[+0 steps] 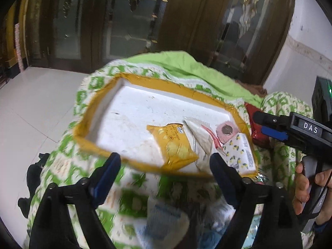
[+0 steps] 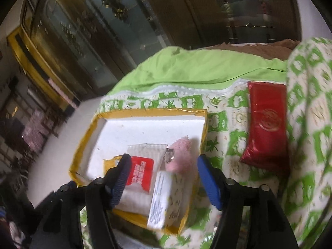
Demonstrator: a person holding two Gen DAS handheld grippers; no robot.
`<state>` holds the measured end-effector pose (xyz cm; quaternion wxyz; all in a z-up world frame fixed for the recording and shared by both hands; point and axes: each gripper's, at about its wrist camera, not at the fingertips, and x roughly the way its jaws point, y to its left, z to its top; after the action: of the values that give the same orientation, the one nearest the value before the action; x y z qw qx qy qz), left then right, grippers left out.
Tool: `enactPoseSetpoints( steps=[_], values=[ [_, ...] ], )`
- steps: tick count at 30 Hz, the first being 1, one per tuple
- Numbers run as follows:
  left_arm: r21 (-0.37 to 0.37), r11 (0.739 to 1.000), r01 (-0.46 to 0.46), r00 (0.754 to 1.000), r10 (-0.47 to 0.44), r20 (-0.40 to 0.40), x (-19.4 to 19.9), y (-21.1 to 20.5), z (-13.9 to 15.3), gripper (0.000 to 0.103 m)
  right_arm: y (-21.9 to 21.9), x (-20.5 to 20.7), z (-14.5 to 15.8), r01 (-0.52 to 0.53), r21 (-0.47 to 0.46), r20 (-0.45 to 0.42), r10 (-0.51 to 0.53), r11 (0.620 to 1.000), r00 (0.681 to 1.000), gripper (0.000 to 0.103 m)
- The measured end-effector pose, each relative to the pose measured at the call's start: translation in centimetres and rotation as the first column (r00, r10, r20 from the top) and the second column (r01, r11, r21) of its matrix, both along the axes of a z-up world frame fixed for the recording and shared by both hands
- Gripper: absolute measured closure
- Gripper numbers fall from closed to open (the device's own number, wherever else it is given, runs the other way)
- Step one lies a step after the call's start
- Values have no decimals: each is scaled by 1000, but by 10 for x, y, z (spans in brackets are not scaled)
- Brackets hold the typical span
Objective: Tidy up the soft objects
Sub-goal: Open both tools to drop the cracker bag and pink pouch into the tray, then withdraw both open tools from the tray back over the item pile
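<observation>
Both grippers spread, nothing between pads: left gripper (image 1: 166,166), right gripper (image 2: 164,173), hovering over the tray (image 2: 145,112) w/ yellow rim. Soft packs already inside: yellow snack bag (image 1: 172,143), tissue pack (image 1: 240,153), pink puff (image 2: 182,153). Red pouch (image 2: 265,126) sits outside on green quilt (image 2: 224,143), prob next; tray's right wall lies between.

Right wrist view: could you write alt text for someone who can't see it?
A white foam tray edged in yellow tape sits on a green-patterned quilt, holding a white pack with a red label, a pink fuzzy item and a lemon-print tissue pack. The open right gripper hovers over it, empty. A red packet lies outside.
</observation>
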<state>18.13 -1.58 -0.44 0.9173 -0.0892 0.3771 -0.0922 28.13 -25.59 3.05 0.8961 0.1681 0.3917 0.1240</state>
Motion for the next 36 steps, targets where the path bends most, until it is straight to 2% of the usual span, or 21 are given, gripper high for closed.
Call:
enactPoseSetpoints(
  steps=[9,15,18,24,29,36],
  values=[
    [-44,999,-32,999,33,25,-52,9,5,12,0,-48,10,-30,63,64,26,998,998,25],
    [-11,1000,-8,1000,8,23,-77,-3,1,12,-2,-75,-7,-56,210,-16,61,976,998,22],
    [2,1000,0,1000,0,4,-90,-8,-5,12,-1,-90,-12,-61,225,-38,72,972,997,20],
    [8,1000,-8,1000,8,-6,-108,-3,-9,12,-4,-119,-19,-70,230,-66,88,971,994,20],
    [13,1000,-21,1000,21,-9,-121,2,-10,12,-7,-144,-22,-76,186,-67,90,980,994,20],
    [16,999,-36,999,36,-20,-134,11,-12,12,-8,-158,-26,-73,134,-76,84,988,994,20]
  ],
)
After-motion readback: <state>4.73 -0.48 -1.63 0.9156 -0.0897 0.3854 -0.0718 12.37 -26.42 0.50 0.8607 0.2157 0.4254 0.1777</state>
